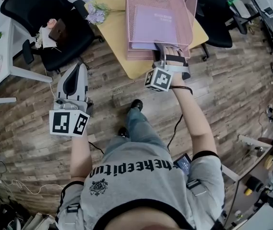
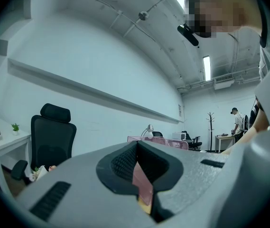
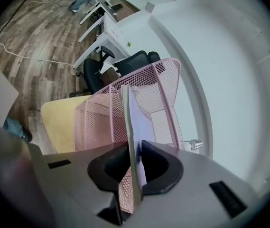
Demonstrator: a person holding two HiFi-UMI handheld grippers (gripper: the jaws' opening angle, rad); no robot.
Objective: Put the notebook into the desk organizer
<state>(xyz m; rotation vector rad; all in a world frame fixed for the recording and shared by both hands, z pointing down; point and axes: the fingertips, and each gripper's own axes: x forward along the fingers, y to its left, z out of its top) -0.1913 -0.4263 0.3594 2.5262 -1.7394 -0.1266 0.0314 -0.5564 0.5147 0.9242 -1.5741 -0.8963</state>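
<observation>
While the thin lilac notebook (image 1: 154, 25) is pinched by the right gripper (image 1: 172, 56) inside the pink mesh desk organizer (image 1: 192, 4), left gripper (image 1: 77, 67) closed empty, the organizer could be tipped by snagging.

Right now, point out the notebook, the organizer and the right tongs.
notebook (image 1: 153, 25): head view, middle of its purple cover.
organizer (image 1: 186, 8): head view, right mesh wall.
right tongs (image 3: 134, 159): right gripper view, between the tips, shut on the notebook.

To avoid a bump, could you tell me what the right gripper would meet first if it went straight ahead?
Probably the pink mesh desk organizer: the right gripper, shut on the notebook, points into it.
</observation>
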